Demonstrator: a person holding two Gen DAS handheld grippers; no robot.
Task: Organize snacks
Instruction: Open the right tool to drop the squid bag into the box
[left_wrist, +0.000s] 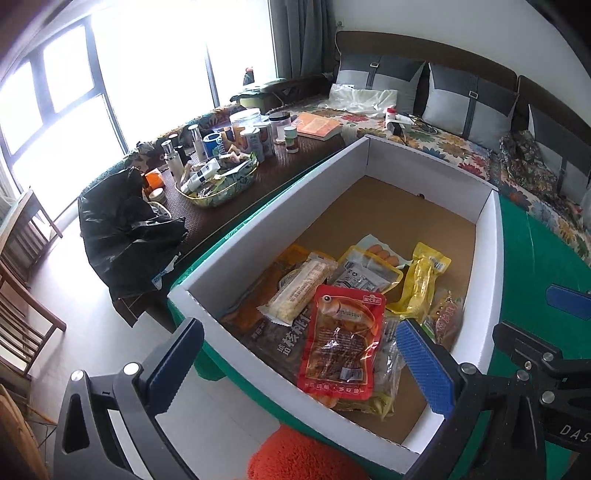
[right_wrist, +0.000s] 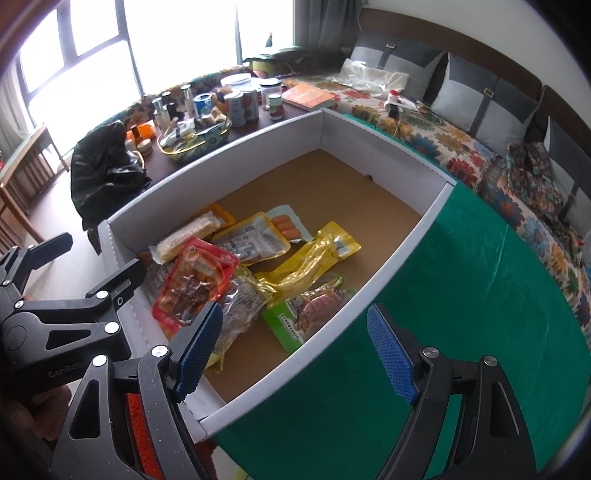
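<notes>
Both my claws gape wide, gripping nothing: my left gripper (left_wrist: 299, 365) hangs over the white box's (left_wrist: 266, 206) near edge, my right gripper (right_wrist: 295, 350) over its right wall. Snacks, a red packet (left_wrist: 341, 339) topmost, crowd the box's near end.

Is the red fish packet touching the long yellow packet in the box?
Apart. The left wrist view shows the red fish packet and the long yellow packet with other packets showing between them.
</notes>
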